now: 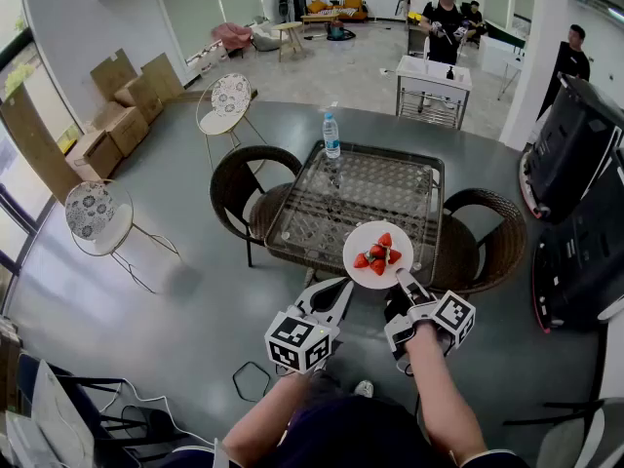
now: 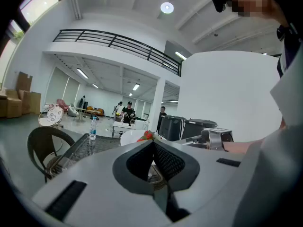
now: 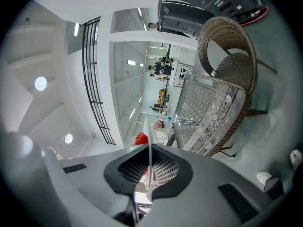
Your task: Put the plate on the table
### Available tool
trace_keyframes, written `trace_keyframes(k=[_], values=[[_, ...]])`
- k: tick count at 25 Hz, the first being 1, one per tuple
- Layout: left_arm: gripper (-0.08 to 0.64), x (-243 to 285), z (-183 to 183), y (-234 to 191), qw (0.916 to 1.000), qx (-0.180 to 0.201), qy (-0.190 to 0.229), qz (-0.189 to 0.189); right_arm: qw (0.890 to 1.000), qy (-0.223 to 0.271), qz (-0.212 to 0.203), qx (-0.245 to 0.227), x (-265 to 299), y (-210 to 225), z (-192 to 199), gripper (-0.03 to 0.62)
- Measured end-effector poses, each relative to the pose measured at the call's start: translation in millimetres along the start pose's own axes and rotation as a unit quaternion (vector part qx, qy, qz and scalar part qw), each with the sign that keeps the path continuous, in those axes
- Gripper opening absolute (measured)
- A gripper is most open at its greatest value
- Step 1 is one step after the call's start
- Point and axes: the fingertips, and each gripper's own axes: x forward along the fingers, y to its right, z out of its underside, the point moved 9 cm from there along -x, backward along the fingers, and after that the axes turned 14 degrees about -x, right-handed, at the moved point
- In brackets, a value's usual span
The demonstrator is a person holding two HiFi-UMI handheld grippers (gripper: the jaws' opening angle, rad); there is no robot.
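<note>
A white plate carrying several strawberries hangs over the near edge of the glass-topped table. My right gripper is shut on the plate's near rim. In the right gripper view the plate runs edge-on between the jaws, with the strawberries behind it. My left gripper hovers just left of the plate, shut and holding nothing. The left gripper view shows the plate and the strawberries beyond its closed tips.
A water bottle stands at the table's far edge. Dark wicker chairs flank the table at left and right. Black equipment fills the right side. Two round white chairs stand farther left. People stand far behind.
</note>
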Motion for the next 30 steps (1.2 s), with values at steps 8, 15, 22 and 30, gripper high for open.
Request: trace_keyframes(k=[8, 15, 22, 30], values=[[0.006, -1, 3, 0, 1.0, -0.003, 0.0, -0.002, 1.0, 0.003, -0.006, 0.005, -2, 0, 1, 0.018], [0.006, 2, 5, 3, 1.0, -0.005, -0.002, 0.0, 1.0, 0.001, -0.002, 0.004, -4, 2, -2, 0.018], [0.006, 0, 9, 2, 1.0, -0.006, -0.006, -0.001, 1.0, -0.001, -0.007, 0.013, -1, 4, 1, 0.017], [0.006, 7, 9, 9, 0.9999, -0.002, -0.008, -0.009, 1.0, -0.012, -0.006, 0.016, -6, 12, -9, 0.018]])
